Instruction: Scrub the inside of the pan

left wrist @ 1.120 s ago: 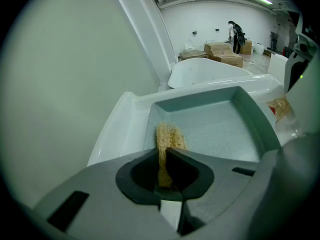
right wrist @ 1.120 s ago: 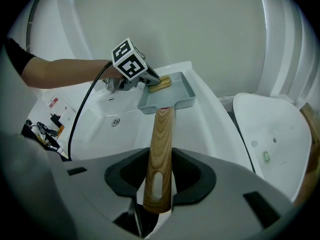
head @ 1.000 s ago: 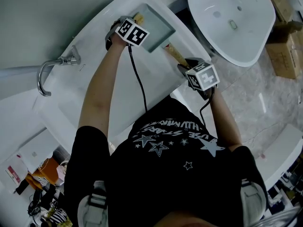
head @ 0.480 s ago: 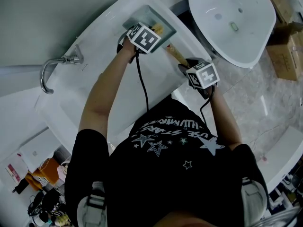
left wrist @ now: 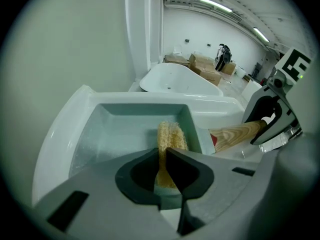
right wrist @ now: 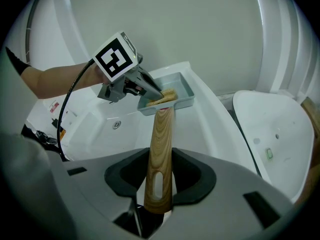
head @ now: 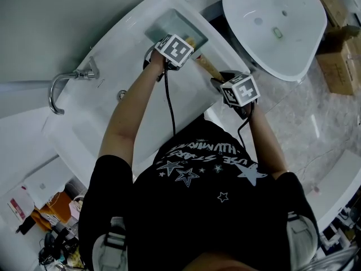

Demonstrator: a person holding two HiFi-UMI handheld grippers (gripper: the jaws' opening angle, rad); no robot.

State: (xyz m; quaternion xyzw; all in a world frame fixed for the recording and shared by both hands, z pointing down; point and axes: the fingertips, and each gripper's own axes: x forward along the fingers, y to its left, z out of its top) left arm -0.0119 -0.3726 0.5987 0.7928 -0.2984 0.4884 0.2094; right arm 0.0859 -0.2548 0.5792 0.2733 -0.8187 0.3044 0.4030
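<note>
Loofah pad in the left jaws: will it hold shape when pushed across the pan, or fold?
It probably flexes but holds: the loofah pad stands on edge past the left gripper's jaws without drooping. Its open fibrous weave suggests it is light and compressible, likely squashing when pressed on the pan floor. The coarse texture should grip rather than slide.

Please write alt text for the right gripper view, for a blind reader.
The right gripper is shut on the wooden handle of a pale square pan at a white tub. The left gripper holds a yellow sponge inside it.
</note>
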